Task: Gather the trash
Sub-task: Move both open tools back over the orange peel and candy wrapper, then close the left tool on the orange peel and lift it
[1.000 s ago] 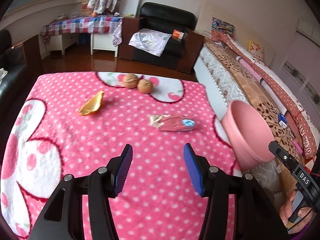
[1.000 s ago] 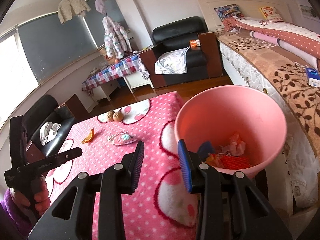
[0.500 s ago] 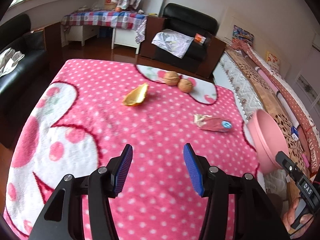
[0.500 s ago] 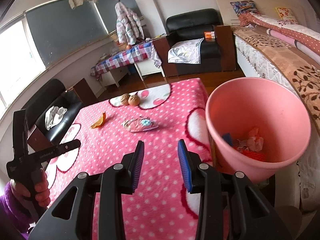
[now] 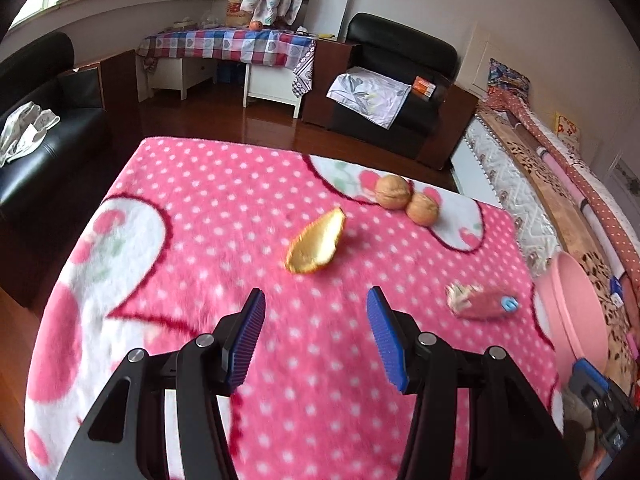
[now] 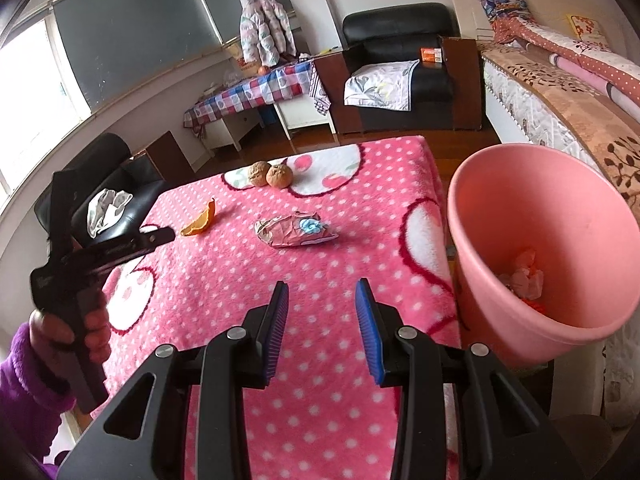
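Orange peel (image 5: 316, 245): curled, lying on the pink dotted blanket (image 5: 192, 216) near the table's middle, now directly ahead of the left gripper (image 5: 316, 334), whereas a second ago it sat off to the left of that view; the gripper has swung toward it and come closer. Jaws spread wide, nothing between them, peel not yet touched. Crumpled pink wrapper (image 6: 294, 230) with a blue mark: to the right of the peel, apart from it, nearer the bin side. Two walnuts (image 5: 406, 199): touching one another at the far edge, on the white patch. Pink bin (image 6: 544, 240): beyond the table's right edge, tilted toward the table, already holding some crumpled scraps; a second ago it filled the right wrist view, now it stands to the side. Right gripper (image 6: 322, 330): jaws partly apart, empty, over the near blanket and facing the wrapper. Judgement: a drop-off looks finished and a new pickup begun, peel probably first.
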`<state>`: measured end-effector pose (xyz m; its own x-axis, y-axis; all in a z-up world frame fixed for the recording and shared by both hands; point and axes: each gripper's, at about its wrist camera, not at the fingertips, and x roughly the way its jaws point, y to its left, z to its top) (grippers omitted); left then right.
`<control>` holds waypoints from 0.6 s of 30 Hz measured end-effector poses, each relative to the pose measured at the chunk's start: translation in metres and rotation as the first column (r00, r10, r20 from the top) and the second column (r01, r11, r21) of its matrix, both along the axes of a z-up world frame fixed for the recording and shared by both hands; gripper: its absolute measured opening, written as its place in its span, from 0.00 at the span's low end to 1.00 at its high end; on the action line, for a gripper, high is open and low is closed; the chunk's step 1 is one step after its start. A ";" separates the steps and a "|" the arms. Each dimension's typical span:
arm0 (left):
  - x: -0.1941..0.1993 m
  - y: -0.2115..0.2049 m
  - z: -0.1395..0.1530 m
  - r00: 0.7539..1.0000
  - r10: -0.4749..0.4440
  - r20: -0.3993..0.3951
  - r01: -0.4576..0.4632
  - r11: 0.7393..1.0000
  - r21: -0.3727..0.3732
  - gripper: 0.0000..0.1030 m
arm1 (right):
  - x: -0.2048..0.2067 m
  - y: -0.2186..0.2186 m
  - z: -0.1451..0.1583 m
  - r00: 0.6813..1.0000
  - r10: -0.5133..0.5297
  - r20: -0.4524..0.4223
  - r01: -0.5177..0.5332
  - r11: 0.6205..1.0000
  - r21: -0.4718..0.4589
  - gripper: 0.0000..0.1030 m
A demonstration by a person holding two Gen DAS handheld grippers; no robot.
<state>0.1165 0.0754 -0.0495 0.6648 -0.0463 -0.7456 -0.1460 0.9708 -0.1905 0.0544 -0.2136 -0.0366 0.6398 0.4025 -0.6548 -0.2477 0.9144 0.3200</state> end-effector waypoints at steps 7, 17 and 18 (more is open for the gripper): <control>0.029 0.002 -0.012 1.000 0.018 -0.015 -0.018 1.000 0.018 0.51 | 0.008 0.017 -0.003 0.999 0.031 -0.016 -0.031 1.000 -0.005 0.34; 0.054 0.003 -0.028 0.998 0.025 -0.053 -0.022 0.998 0.056 0.51 | 0.017 0.037 -0.008 0.997 0.064 -0.030 -0.065 0.997 -0.030 0.34; 0.056 0.003 -0.030 0.998 0.025 -0.055 -0.022 0.998 0.058 0.51 | 0.018 0.038 -0.008 0.998 0.064 -0.029 -0.065 0.997 -0.034 0.34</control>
<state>0.1721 0.0784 -0.0792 0.6228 0.0131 -0.7822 -0.1777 0.9761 -0.1252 0.0728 -0.1760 -0.0441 0.5943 0.4191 -0.6864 -0.2977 0.9075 0.2963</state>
